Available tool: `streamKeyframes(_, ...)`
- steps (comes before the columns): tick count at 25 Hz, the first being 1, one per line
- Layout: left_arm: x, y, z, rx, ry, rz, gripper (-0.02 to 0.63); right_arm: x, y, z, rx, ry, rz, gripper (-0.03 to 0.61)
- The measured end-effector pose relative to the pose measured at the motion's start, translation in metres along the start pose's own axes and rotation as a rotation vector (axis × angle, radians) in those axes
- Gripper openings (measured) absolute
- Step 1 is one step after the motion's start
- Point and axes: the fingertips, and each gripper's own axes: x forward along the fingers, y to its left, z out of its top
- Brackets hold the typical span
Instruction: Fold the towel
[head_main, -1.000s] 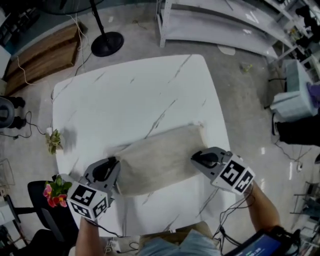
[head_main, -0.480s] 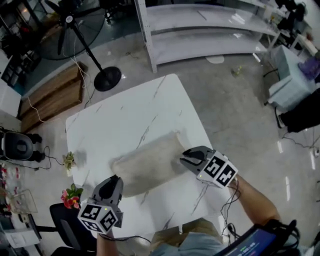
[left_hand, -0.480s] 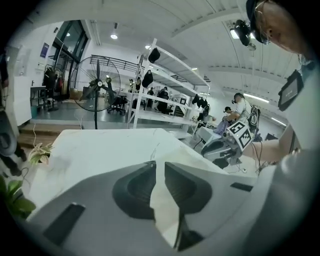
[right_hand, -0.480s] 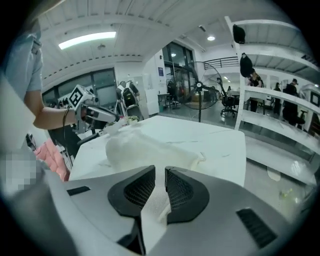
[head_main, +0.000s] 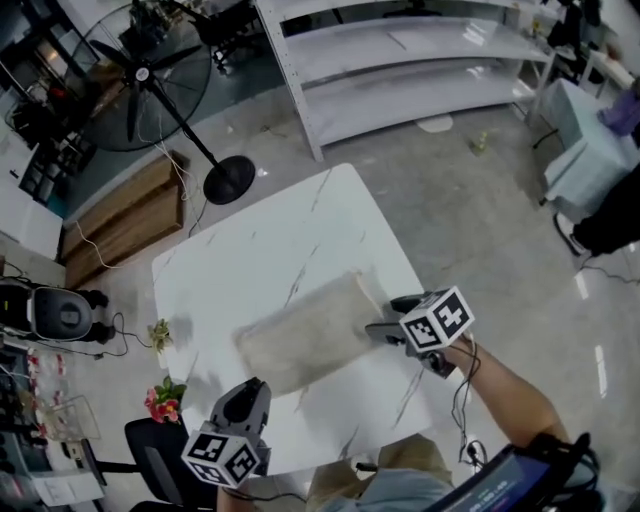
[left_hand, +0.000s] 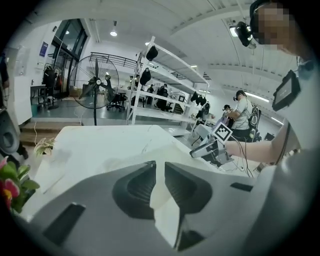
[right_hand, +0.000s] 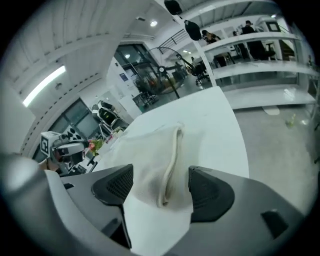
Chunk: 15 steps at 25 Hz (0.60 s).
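Observation:
The beige towel (head_main: 298, 336) lies folded in a strip on the white marble table (head_main: 260, 245). My right gripper (head_main: 386, 318) sits at the towel's right end. Its jaws have just been opening and now stand wide. The towel's folded edge (right_hand: 167, 160) lies between and beyond them, and the pads are clear of it. My left gripper (head_main: 254, 388) hangs over the table's near edge, off the towel. Its jaws (left_hand: 159, 164) are almost together, with a thin slit and nothing in it. The left gripper view shows the right gripper (left_hand: 196, 153); the right gripper view shows the left gripper (right_hand: 75, 146).
A standing fan (head_main: 140, 75) and a white shelf rack (head_main: 420, 50) stand beyond the table. Wooden boards (head_main: 120, 220) lie on the floor at left. By the table's left side are a small plant (head_main: 158, 333), red flowers (head_main: 165, 400) and a dark chair (head_main: 160, 462).
The left gripper has let go of the towel's left end and drawn back and up to the near edge. The right gripper has rolled and opened off the towel's right end.

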Motion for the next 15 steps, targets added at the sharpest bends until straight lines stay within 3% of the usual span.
streamKeyframes(5, -0.007, 0.011, -0.025, -0.017, 0.009, -0.003, 0.057, 0.024, -0.002, -0.015, 0.099, 0.076, 0.023, 0.346)
streamKeyframes(8, -0.013, 0.019, -0.034, -0.054, -0.004, -0.022, 0.057, 0.033, 0.007, -0.012, 0.227, 0.128, 0.09, 0.316)
streamKeyframes(9, -0.016, 0.021, -0.036, -0.066, -0.006, -0.031, 0.057, 0.037, 0.009, -0.013, 0.287, 0.149, 0.115, 0.292)
streamKeyframes(11, -0.021, 0.027, -0.037, -0.08, -0.017, -0.05, 0.057, 0.043, 0.008, -0.015, 0.406, 0.168, 0.145, 0.157)
streamKeyframes(12, -0.025, 0.03, -0.038, -0.083, -0.023, -0.059, 0.057, 0.043, 0.006, -0.014, 0.449, 0.156, 0.146, 0.122)
streamKeyframes(15, -0.037, 0.041, -0.041, -0.083, -0.033, -0.087, 0.058, 0.03, 0.008, -0.002, 0.453, 0.08, 0.089, 0.1)
